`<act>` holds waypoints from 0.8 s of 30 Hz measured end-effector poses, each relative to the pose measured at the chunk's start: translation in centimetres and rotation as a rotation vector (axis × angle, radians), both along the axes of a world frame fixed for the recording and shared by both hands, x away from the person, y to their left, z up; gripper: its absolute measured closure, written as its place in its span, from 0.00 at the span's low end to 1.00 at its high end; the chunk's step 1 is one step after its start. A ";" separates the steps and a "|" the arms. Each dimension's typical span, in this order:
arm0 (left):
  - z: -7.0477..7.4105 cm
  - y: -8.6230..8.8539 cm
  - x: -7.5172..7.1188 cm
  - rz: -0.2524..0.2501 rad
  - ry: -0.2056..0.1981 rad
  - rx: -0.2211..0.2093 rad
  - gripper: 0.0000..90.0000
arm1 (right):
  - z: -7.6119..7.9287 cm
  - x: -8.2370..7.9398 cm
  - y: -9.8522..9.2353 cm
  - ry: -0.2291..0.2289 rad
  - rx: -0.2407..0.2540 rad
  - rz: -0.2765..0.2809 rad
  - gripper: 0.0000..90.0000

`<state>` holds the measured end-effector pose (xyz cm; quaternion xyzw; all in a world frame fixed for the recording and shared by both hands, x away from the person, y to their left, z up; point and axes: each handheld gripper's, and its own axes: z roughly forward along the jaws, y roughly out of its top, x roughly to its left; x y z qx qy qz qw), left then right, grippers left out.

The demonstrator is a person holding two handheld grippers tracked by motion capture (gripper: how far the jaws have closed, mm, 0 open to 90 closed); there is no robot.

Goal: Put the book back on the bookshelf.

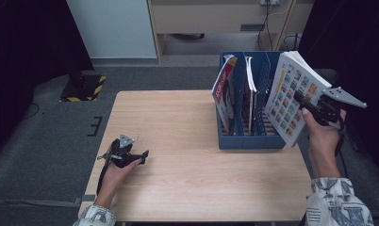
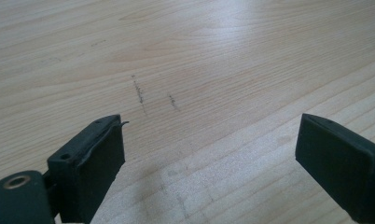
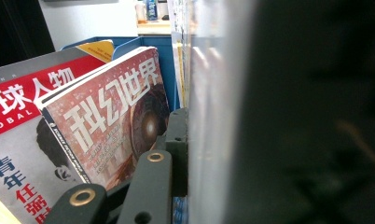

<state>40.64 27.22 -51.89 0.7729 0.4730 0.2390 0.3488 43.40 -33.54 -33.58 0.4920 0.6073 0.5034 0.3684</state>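
We see the right gripper (image 1: 304,101) with its jaws clamped on a thick book (image 1: 293,96) whose cover is a grid of small coloured pictures. The book is held tilted above the right end of the blue file rack (image 1: 251,140), just beside its outer wall. Magazines (image 1: 225,92) stand in the rack's left slots. The left gripper (image 1: 135,157) rests low on the tabletop (image 1: 178,141), its jaws wide apart with nothing between them.

Left hand-held gripper (image 2: 209,154) jaws wide apart — bare wooden table (image 2: 185,56), faint scuffs.
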 end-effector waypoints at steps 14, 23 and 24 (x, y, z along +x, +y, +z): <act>0.0 0.0 0.0 0.000 0.001 0.003 0.09 | 0.1 0.8 0.4 0.006 0.001 -0.006 0.82; 0.1 0.1 0.1 0.012 -0.016 0.002 0.09 | 0.9 1.8 0.8 0.002 -0.003 -0.015 0.82; 0.0 0.1 0.1 0.013 -0.012 0.003 0.09 | 1.0 2.0 0.8 0.000 -0.005 -0.017 0.82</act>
